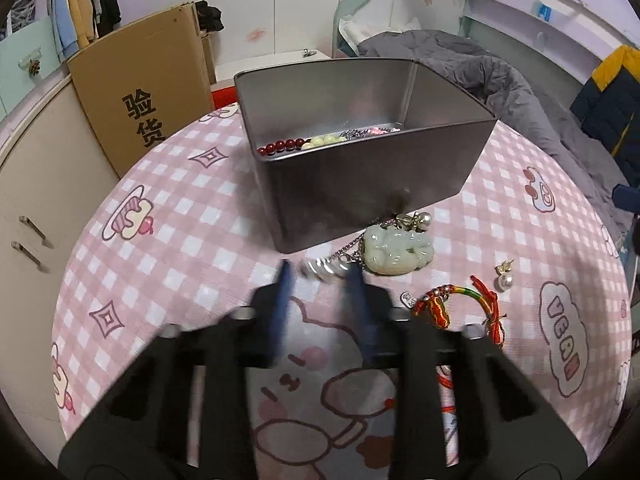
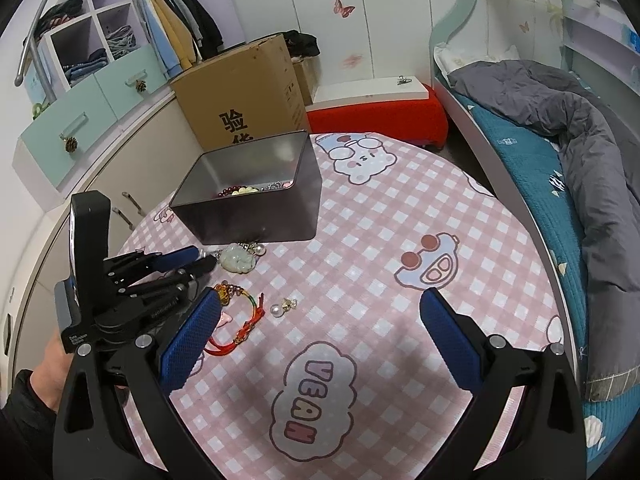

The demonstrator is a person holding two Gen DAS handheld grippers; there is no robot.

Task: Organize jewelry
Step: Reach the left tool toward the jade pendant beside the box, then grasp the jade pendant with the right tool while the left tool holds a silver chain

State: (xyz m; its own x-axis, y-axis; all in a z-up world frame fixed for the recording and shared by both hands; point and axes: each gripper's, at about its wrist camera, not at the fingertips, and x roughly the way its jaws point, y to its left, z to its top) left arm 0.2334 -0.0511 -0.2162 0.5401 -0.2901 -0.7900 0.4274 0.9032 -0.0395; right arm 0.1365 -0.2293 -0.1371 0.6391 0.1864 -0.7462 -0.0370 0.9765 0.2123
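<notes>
The left gripper (image 1: 320, 270) points down at the pink checked tablecloth (image 1: 192, 216), its blue fingers (image 1: 285, 280) blurred and drawn close on a silver chain (image 1: 324, 268); whether the pads press it I cannot tell. The chain leads to a pale green carved jade pendant (image 1: 398, 254) just beyond the fingertips, beside the grey metal tin (image 1: 360, 184) holding beads. A red braided cord bracelet (image 1: 460, 304) and pearl earring (image 1: 505, 280) lie near. The right gripper (image 2: 320, 300) hovers, jaws wide apart, empty.

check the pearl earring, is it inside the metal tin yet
No, the pearl earring lies on the checked tablecloth, apart from the metal tin and beside the red cord bracelet.
</notes>
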